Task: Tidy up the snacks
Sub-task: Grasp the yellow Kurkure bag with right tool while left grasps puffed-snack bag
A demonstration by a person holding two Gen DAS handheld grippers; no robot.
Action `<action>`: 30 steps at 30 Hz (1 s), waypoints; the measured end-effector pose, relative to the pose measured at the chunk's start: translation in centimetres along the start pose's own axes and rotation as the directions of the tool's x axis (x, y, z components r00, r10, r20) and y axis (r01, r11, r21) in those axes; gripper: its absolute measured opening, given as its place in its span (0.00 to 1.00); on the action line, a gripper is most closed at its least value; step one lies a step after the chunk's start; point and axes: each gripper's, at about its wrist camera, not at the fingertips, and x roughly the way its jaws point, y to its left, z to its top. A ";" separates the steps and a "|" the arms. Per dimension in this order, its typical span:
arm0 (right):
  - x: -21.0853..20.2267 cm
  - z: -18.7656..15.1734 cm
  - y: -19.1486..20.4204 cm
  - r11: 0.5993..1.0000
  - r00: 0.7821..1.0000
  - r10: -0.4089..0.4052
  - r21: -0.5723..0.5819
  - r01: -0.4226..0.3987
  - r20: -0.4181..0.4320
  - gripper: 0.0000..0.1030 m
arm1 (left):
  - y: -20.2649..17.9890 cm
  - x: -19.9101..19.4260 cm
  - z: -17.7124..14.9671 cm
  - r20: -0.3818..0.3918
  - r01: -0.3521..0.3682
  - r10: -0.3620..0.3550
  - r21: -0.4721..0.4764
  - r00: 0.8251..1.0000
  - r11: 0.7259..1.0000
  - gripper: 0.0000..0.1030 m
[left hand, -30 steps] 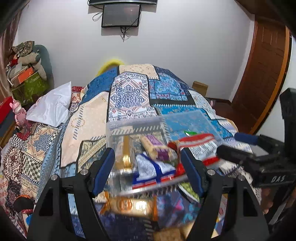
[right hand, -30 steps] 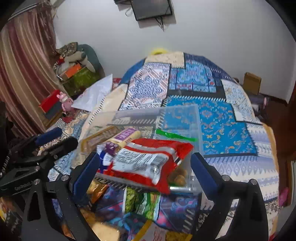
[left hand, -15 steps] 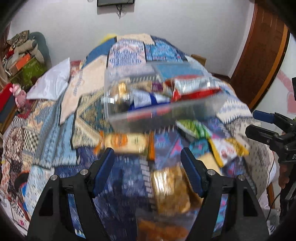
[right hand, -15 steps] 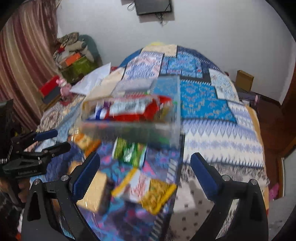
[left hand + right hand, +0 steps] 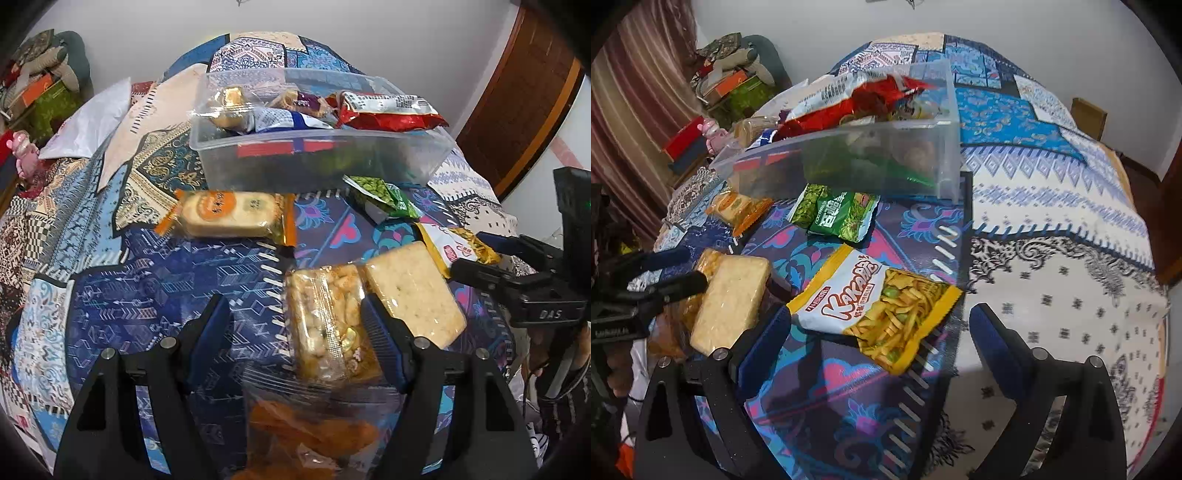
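Two grippers, both mine, hang over the quilted bed (image 5: 1052,229). Hard to read: the clear plastic bin (image 5: 317,162) has a frosted wall, so lower packets show only as green and red smears; on top I make out a red foil bag (image 5: 384,112), a blue-white packet (image 5: 284,120) and a gold-wrapped cake (image 5: 231,105). An orange snack bag (image 5: 314,432) at the bottom edge of the left view is cut off and blurred behind its own clear film. My hand under the right gripper is barely visible, mostly hidden.

Left gripper (image 5: 295,325): jaws about half open, nothing gripped; the right pad sits between the nut-brittle pack (image 5: 325,325) and the square cracker pack (image 5: 413,291), contact unclear. Right gripper (image 5: 879,343): jaws wide apart, empty, over the yellow Kakaa noodle-snack bag (image 5: 882,306).

Loose on the bed by the bin: orange-wrapped biscuit (image 5: 229,214) and green pea packet (image 5: 838,216).
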 end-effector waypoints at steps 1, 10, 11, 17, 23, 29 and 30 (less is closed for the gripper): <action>0.2 0.0 0.1 1.000 1.000 0.003 0.003 -0.003 -0.001 0.93 | -0.1 0.0 0.0 0.004 -0.003 0.003 0.002 1.000 1.000 0.71; 1.2 -0.1 1.1 1.000 1.000 0.005 -0.008 -0.004 0.015 0.70 | -1.1 0.7 -0.1 -0.007 0.017 -0.016 0.024 1.000 1.000 0.71; 1.1 -0.1 1.2 1.000 1.000 0.000 -0.014 0.000 0.019 0.67 | -1.1 0.9 0.0 -0.020 0.024 -0.023 0.025 1.000 0.999 0.71; 1.1 -0.8 2.0 0.996 0.999 -0.032 -0.077 0.036 0.042 0.46 | -2.0 1.7 0.1 -0.049 0.037 -0.035 0.038 0.998 0.999 0.69; 0.3 -0.7 1.5 0.998 0.998 0.013 -0.060 -0.010 0.053 0.25 | -2.6 2.1 0.1 -0.053 0.087 -0.086 0.033 0.995 0.996 0.43; -1.2 -0.5 1.4 0.998 0.995 0.022 -0.067 -0.016 0.098 0.25 | -1.6 0.8 0.4 -0.008 0.087 -0.086 0.019 0.996 0.996 0.40; -1.6 -0.4 1.5 0.998 0.994 0.026 -0.068 -0.018 0.107 0.25 | -1.4 0.5 0.6 0.002 0.085 -0.085 0.014 0.996 0.996 0.40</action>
